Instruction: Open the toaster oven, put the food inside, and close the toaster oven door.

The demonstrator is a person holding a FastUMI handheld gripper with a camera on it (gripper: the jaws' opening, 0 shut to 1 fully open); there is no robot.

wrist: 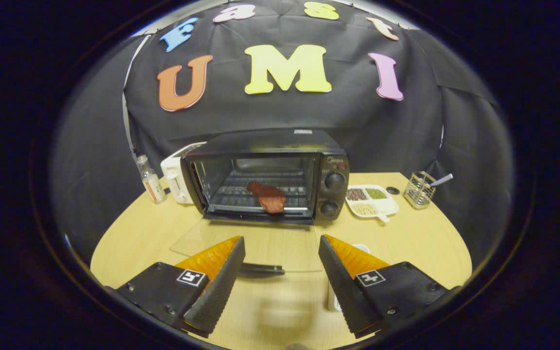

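A black toaster oven (270, 172) stands on the wooden table (421, 243) beyond my fingers. Its glass door (255, 245) hangs fully down, lying flat toward me, with its dark handle (260, 268) just ahead of my left finger. A reddish-brown piece of food (268, 196) lies on the wire rack inside, near the front. My gripper (281, 257) is open, its fingers wide apart with nothing between them, hovering over the door's near edge.
A white toaster (177, 177) and a small clear bottle (151, 182) stand left of the oven. To its right lie a divided white dish of grains (371, 200), a dark lid (393, 190) and a wire holder (419, 189). A white object (332, 296) peeks beside my right finger.
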